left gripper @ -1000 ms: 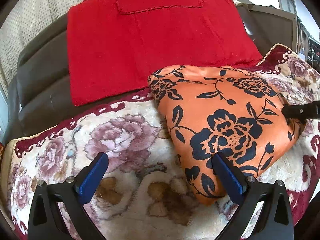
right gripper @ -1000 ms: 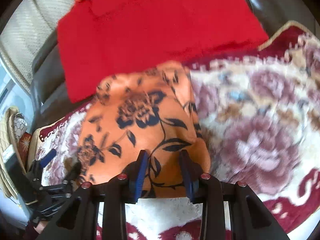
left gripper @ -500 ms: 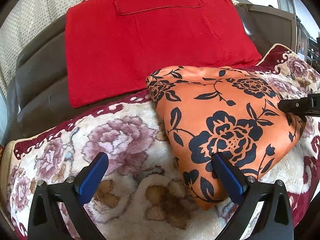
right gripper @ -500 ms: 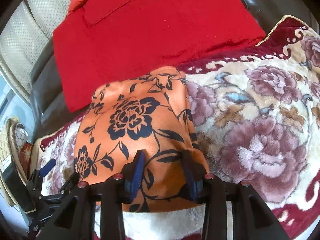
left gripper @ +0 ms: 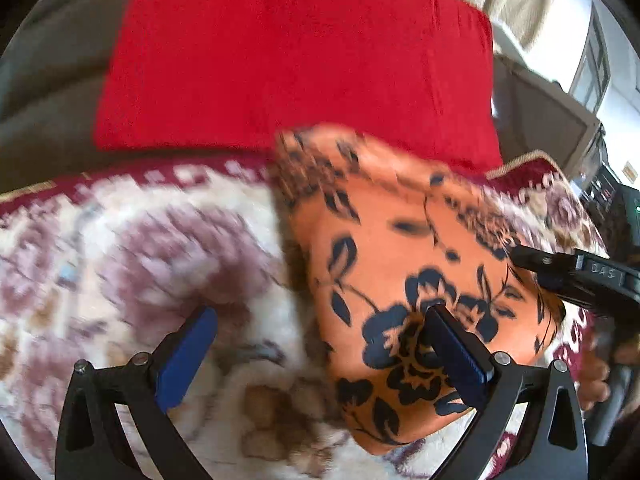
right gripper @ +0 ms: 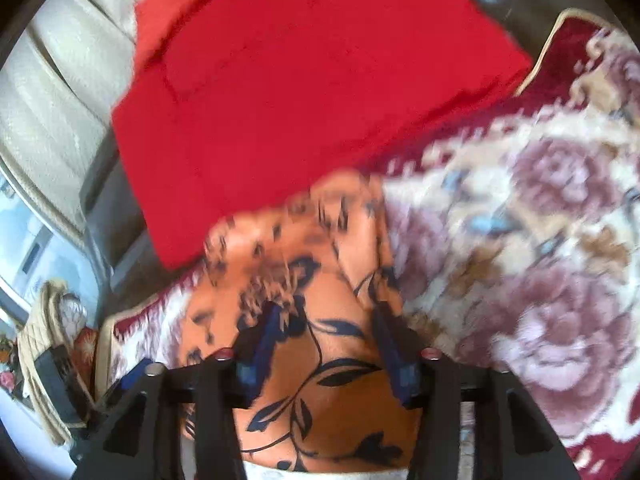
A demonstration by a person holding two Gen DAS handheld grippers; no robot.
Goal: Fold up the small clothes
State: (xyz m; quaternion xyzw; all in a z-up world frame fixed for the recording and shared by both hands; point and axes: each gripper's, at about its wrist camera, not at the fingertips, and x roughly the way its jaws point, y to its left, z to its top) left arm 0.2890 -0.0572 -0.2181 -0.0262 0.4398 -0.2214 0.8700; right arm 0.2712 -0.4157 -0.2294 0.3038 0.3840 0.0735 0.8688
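On floral plush blanket (left gripper: 120,264), toward its back edge: orange floral garment (left gripper: 400,264), folded to compact wedge, far tip touching red cushion (left gripper: 304,60). Fold looks largely done; further fold or stowing maybe left. Right gripper (right gripper: 326,344) fingers just been opening, straddling garment's near edge, pads apparently off cloth. Left gripper (left gripper: 320,356) fingers spread wide, released. Both views motion-blurred; layers under garment hidden.
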